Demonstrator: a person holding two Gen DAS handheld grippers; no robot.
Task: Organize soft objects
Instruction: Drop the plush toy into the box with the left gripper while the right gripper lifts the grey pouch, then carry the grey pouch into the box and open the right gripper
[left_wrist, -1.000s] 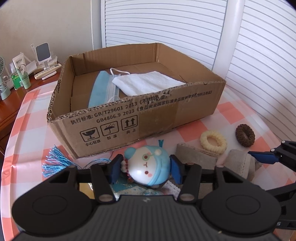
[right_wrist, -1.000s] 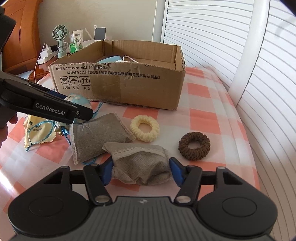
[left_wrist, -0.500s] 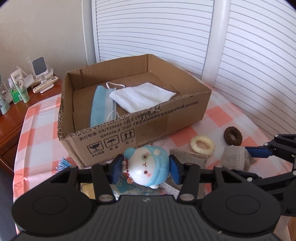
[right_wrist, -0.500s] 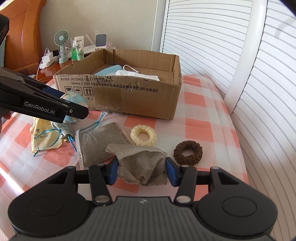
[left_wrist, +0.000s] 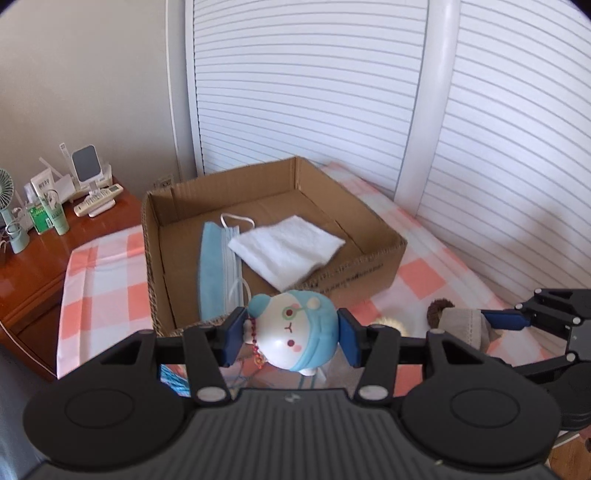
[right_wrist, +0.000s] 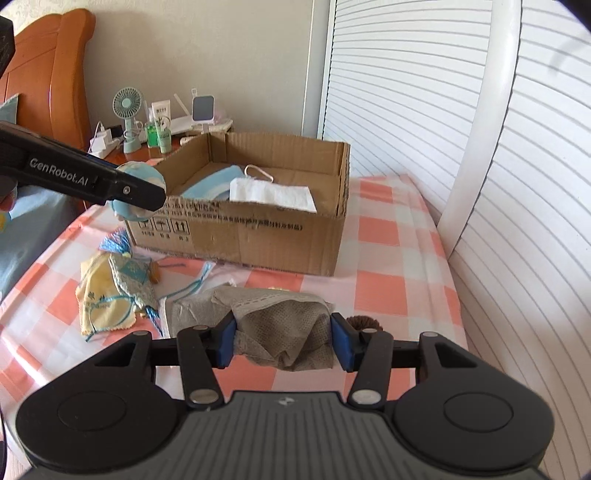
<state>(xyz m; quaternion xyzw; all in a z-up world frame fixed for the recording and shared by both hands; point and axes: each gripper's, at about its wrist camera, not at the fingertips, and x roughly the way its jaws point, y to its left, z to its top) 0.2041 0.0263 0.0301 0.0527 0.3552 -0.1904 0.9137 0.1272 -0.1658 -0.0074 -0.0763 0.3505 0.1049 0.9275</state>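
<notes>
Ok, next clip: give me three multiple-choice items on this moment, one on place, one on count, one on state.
1. Where does the white cloth lie?
A. in the cardboard box
B. on the checked tablecloth
C. on the wooden nightstand

2. How many items lie in the box?
A. one
B. two
C. four

3. What is the left gripper doing?
A. open, empty
B. shut on the toy
C. shut on a hair tie

Answers: 1 A, it lies on the box floor beside the face mask. 2 B, mask and cloth only. 3 B, both pads press the toy's sides.
</notes>
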